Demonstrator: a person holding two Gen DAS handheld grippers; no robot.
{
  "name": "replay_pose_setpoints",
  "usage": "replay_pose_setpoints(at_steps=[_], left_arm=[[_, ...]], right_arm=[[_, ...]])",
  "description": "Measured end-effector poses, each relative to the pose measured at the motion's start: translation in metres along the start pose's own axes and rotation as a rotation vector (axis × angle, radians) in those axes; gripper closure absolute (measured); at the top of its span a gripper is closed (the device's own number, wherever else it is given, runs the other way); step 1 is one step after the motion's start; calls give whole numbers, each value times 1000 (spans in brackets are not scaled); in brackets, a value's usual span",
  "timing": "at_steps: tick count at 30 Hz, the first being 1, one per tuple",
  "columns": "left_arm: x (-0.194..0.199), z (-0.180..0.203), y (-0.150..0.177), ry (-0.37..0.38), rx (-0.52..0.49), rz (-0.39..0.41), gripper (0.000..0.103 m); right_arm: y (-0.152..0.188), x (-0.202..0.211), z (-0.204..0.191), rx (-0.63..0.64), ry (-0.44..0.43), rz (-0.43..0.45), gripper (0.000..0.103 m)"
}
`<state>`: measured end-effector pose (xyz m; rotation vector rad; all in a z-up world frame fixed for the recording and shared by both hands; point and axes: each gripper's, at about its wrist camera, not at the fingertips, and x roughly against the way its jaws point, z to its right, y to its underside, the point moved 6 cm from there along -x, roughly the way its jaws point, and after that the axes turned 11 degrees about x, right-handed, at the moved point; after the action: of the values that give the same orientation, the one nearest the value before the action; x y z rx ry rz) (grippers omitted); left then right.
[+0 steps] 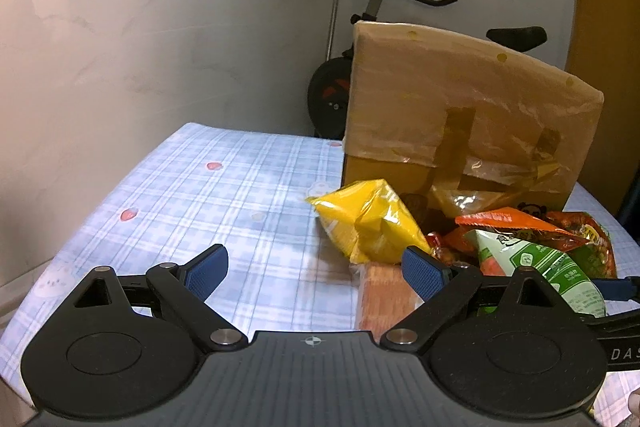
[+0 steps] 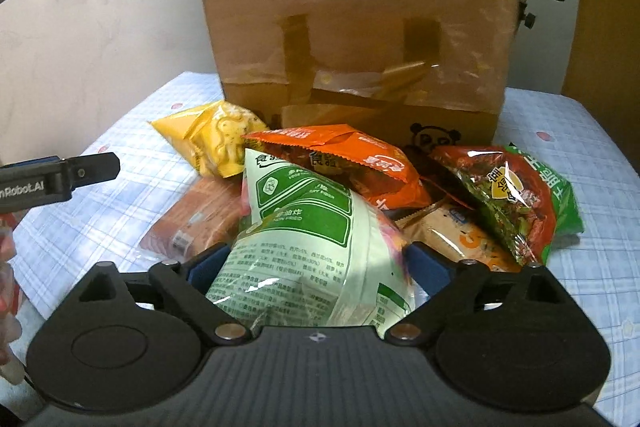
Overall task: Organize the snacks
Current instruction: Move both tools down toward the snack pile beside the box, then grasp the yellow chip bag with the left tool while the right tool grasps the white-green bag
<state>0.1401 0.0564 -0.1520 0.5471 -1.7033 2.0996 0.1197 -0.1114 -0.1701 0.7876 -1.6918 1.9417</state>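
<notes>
A pile of snack bags lies on the blue checked tablecloth (image 1: 200, 195) in front of a taped cardboard box (image 2: 360, 27). My right gripper (image 2: 318, 255) is open around a puffy green-and-white bag (image 2: 304, 227). The bag fills the gap and reaches both pads without looking squeezed. Around it lie a yellow bag (image 2: 216, 143), an orange bag (image 2: 360, 163), a red-and-green bag (image 2: 512, 195) and a flat brown packet (image 2: 200, 219). My left gripper (image 1: 316, 263) hangs open over bare cloth left of the pile. Its right pad is close to the yellow bag (image 1: 372, 223).
The cardboard box (image 1: 460, 107) stands upright at the back of the table. An exercise bike (image 1: 340, 87) sits behind it against a pale wall. A clear-wrapped biscuit packet (image 2: 452, 231) lies under the pile. A person's hand shows at the left edge of the right wrist view.
</notes>
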Motion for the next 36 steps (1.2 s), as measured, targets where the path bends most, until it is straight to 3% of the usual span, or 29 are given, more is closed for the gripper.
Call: replay_pose_setpoints(at_steps=[8,36], left_arm=[[-7,13,-3,16,-10,-6,8],[-26,15,-8,39,-11,-15,8]], right_arm=[[2,1,17,-53,29,30,16],[6,8,24,-77,61,32,18]])
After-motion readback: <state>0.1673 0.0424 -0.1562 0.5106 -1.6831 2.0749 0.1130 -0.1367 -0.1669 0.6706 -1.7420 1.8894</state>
